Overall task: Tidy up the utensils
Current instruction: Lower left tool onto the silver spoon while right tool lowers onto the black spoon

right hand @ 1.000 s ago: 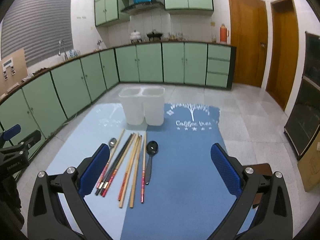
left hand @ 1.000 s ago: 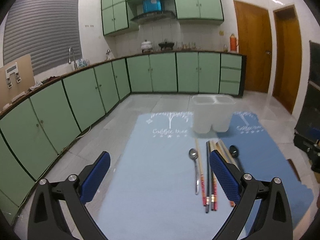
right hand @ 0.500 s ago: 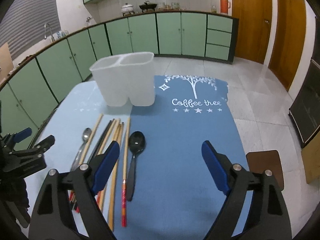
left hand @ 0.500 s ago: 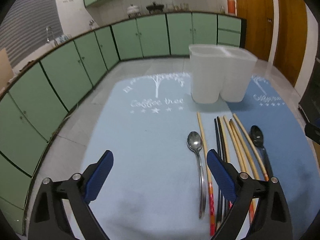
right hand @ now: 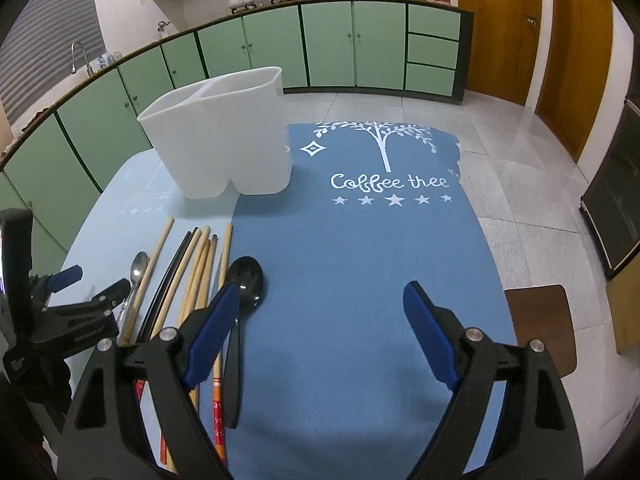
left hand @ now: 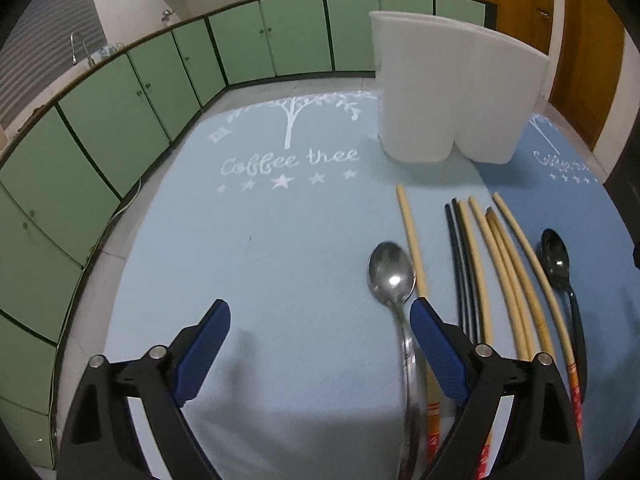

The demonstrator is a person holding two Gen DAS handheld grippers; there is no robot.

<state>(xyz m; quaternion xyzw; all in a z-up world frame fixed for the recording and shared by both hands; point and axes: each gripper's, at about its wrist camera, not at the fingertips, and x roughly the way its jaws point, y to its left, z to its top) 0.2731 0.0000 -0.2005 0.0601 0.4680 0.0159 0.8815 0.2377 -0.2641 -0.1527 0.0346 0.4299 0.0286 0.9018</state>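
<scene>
Only the right wrist view shows both compartments of the white holder [right hand: 218, 140], standing ahead-left of the right hand-held gripper [right hand: 316, 304]. The left hand-held gripper [left hand: 320, 318] has just been narrowing but gapes wide on nothing; the steel spoon [left hand: 391, 276] lies beside its right pad. The right one gapes too, the black spoon [right hand: 246, 280] by its left pad, chopsticks [right hand: 192, 276] between the 2 spoons.

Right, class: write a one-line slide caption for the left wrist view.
Open left gripper above the metal spoon, beside chopsticks, a black spoon and a white two-compartment holder.
</scene>
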